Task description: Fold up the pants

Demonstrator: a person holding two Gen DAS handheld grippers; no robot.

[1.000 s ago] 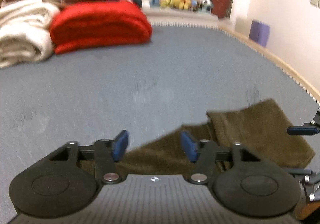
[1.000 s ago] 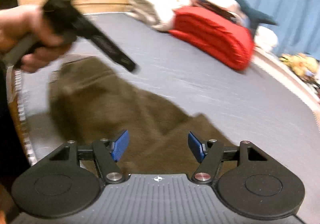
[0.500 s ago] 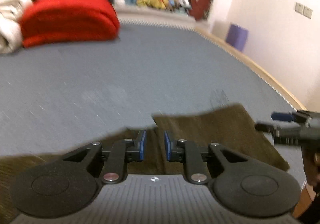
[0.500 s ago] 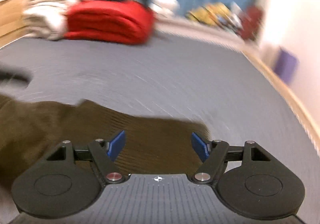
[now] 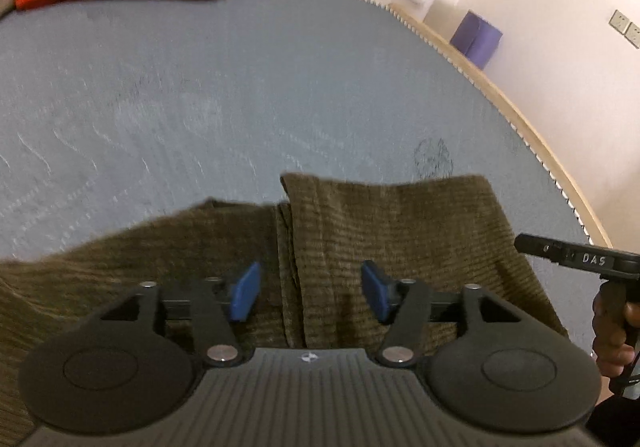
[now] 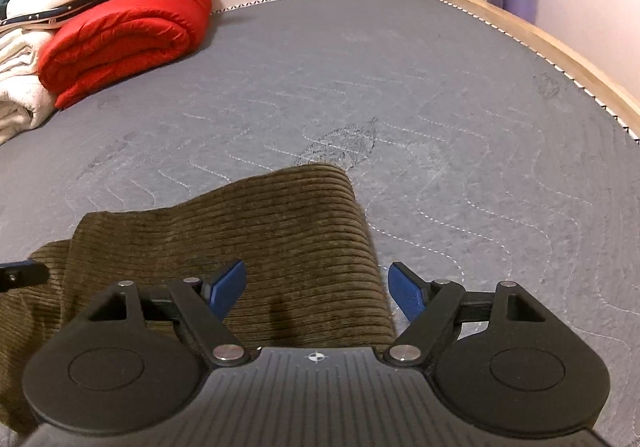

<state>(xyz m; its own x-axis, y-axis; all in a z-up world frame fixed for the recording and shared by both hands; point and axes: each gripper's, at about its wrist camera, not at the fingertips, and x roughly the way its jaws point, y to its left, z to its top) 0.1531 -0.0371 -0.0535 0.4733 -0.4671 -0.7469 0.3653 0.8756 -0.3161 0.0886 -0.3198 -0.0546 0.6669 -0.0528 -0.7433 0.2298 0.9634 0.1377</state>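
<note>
both wrist views downward, pants [image 5: 400,231] shared

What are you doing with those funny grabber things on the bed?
A person is folding brown corduroy pants laid on a grey mattress. The left gripper and right gripper both hang just above the pants with jaws apart, holding nothing; both have just been opening. A folded edge shows in the cloth by the left gripper. A red blanket sits further back.

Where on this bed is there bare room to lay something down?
The grey mattress lies bare between the olive corduroy pants, the red quilt and the wooden edge. It is crowded at the far left corner, around the quilt and white blankets.
</note>
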